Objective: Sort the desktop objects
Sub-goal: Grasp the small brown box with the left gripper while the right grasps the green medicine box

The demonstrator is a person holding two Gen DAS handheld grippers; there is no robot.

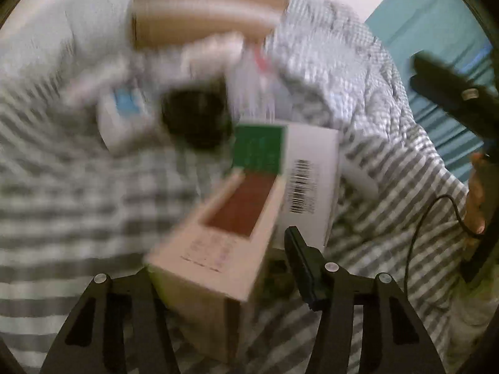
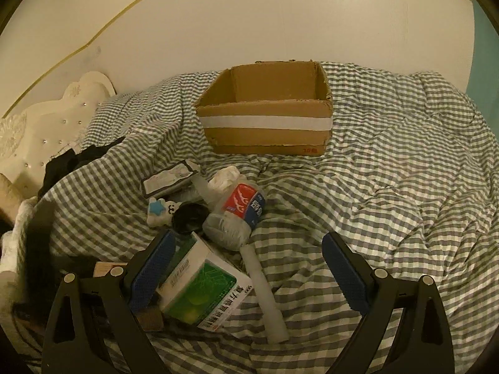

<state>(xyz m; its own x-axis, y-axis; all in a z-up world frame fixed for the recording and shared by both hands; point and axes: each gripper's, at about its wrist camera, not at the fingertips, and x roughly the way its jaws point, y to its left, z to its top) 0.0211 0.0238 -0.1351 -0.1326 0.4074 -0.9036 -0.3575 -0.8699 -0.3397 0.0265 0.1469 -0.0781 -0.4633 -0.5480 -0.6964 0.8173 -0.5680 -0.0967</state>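
Observation:
The left wrist view is blurred. A beige box with a red-brown panel (image 1: 230,218) lies on the checked quilt between the fingers of my left gripper (image 1: 218,251). A gap shows between the box and the right finger (image 1: 299,249), so the jaws stand open around it. Behind it lies a white box with a green panel and barcode (image 1: 305,180). My right gripper (image 2: 249,235) is open wide above the quilt. The green-and-white medicine box (image 2: 202,290) rests against its left pad (image 2: 156,265), and a white tube (image 2: 265,293) lies between the fingers. An open cardboard box (image 2: 265,118) stands beyond.
A crushed plastic bottle (image 2: 237,215), a black round lid (image 2: 190,218), a white toy with a blue star (image 2: 159,212) and a flat black-edged packet (image 2: 170,179) lie in a heap. A white headboard (image 2: 62,109) is at the left. A hand (image 1: 477,199) and cable show at the right.

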